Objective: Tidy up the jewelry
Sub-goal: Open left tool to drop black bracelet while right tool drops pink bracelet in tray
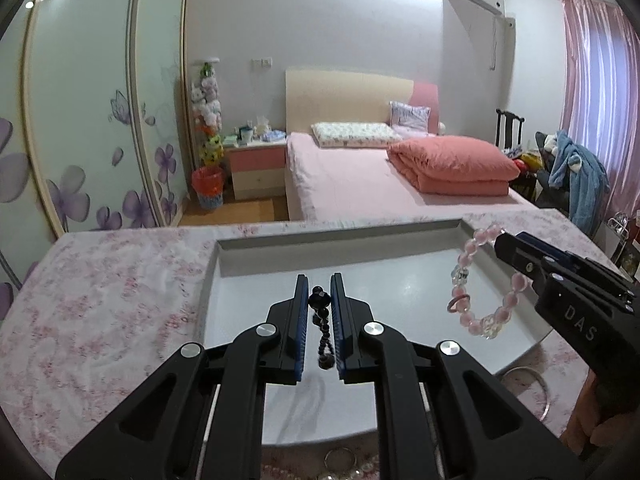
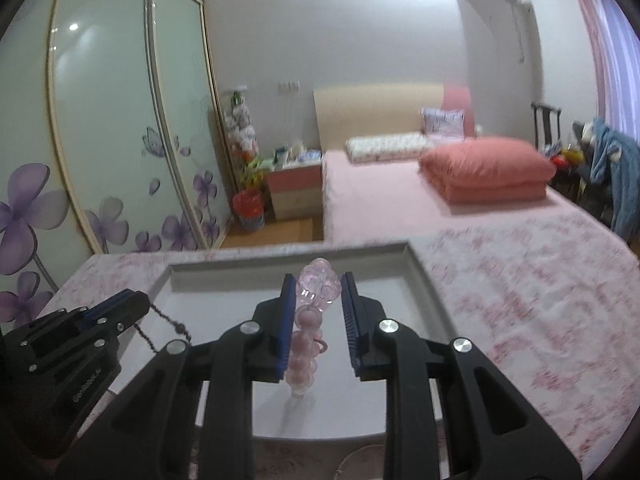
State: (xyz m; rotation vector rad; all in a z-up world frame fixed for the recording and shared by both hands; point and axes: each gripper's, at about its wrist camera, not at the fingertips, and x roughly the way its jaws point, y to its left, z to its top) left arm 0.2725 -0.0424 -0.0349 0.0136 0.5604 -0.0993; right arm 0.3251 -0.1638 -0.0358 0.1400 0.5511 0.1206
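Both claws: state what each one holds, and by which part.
Left claw grips the dark beaded bracelet by its top beads; the rest hangs. Right claw pinches the pink beaded bracelet at one side of its loop.

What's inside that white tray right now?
The white tray shows only bare floor; nothing lies in it. The dark bead bracelet and pink bead bracelet hang above it, each held by a gripper. The grippers cover its near part.

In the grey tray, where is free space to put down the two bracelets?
The tray floor is bare from its far wall to its near edge, on both sides of the dark bead bracelet and pink bead bracelet. It is crowded nearer, where rings and a bangle lie on the cloth.
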